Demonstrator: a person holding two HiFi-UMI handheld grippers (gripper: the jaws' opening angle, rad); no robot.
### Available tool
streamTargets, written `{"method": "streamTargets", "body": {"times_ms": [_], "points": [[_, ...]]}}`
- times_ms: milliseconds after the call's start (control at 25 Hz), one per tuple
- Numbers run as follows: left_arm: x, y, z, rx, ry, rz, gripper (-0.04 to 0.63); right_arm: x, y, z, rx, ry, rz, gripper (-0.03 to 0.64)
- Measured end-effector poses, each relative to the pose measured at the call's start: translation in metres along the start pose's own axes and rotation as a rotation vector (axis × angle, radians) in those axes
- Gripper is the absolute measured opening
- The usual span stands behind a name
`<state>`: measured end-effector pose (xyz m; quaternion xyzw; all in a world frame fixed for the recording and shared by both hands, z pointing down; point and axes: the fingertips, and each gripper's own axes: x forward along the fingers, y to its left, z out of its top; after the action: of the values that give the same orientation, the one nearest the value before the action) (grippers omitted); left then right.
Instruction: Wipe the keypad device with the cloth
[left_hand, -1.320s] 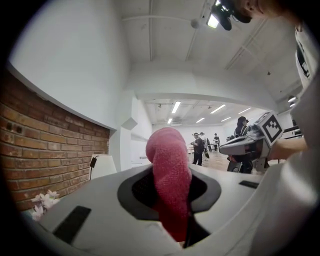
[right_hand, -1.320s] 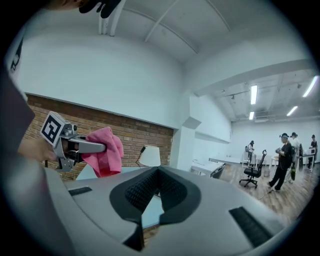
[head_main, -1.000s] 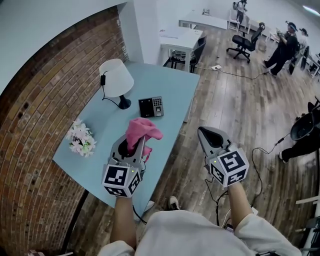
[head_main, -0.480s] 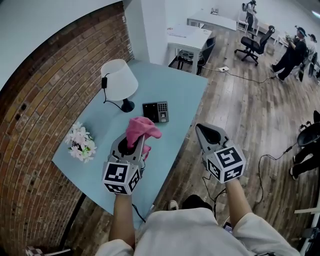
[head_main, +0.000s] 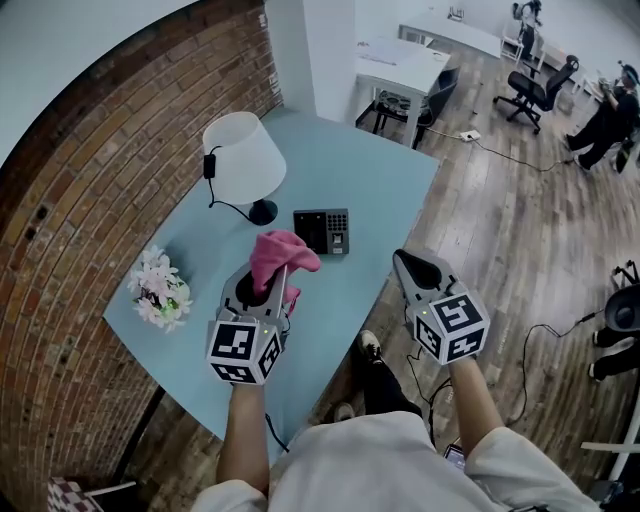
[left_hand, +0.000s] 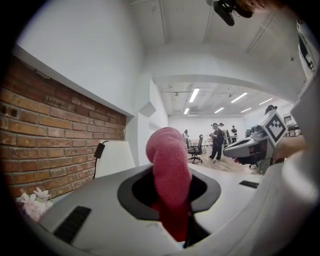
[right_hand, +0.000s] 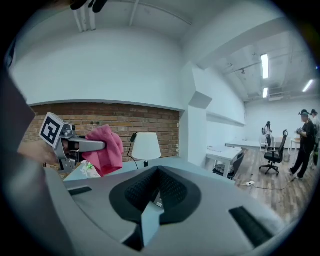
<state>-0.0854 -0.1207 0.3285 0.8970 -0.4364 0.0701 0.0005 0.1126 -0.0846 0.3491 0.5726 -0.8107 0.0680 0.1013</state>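
while the left gripper (head_main: 272, 283) is pinching the pink cloth (head_main: 282, 256), jaws clamped on the fabric, the bunched free end is projecting ahead of the jaws above the blue table (head_main: 385, 195). the keypad device (head_main: 323, 231) is lying flat near the table's middle, at 1 o'clock from the cloth and apart from it. the right gripper (head_main: 412, 268) is hovering at 3 o'clock of the left one, beyond the table edge, jaws pressed together on nothing. caution: the device is appearing unanchored, so wiping without bracing is probably risking sliding it toward the lamp (head_main: 243, 155) cord at 10 o'clock. a shallow pinch is also risking the cloth pulling free under drag.
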Motion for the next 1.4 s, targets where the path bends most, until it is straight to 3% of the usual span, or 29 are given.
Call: {"method": "streamTargets", "body": {"times_ms": [160, 320, 680, 1000, 1400], "points": [[0.029, 0.011, -0.008, -0.016, 0.005, 0.024, 0.117, 0.041, -0.014, 0.002, -0.015, 0.016, 0.039, 0.032], [0.059, 0.028, -0.02, -0.038, 0.019, 0.058, 0.117, 0.089, -0.019, -0.003, -0.061, 0.055, 0.107, 0.081], [0.119, 0.064, -0.057, -0.061, 0.095, 0.118, 0.117, 0.178, -0.026, -0.044, -0.188, 0.186, 0.261, 0.152], [0.157, 0.085, -0.099, -0.053, 0.179, 0.159, 0.117, 0.234, -0.036, -0.079, -0.189, 0.256, 0.334, 0.151], [0.204, 0.098, -0.151, -0.104, 0.233, 0.178, 0.117, 0.283, -0.036, -0.116, -0.16, 0.32, 0.446, 0.152]]}}
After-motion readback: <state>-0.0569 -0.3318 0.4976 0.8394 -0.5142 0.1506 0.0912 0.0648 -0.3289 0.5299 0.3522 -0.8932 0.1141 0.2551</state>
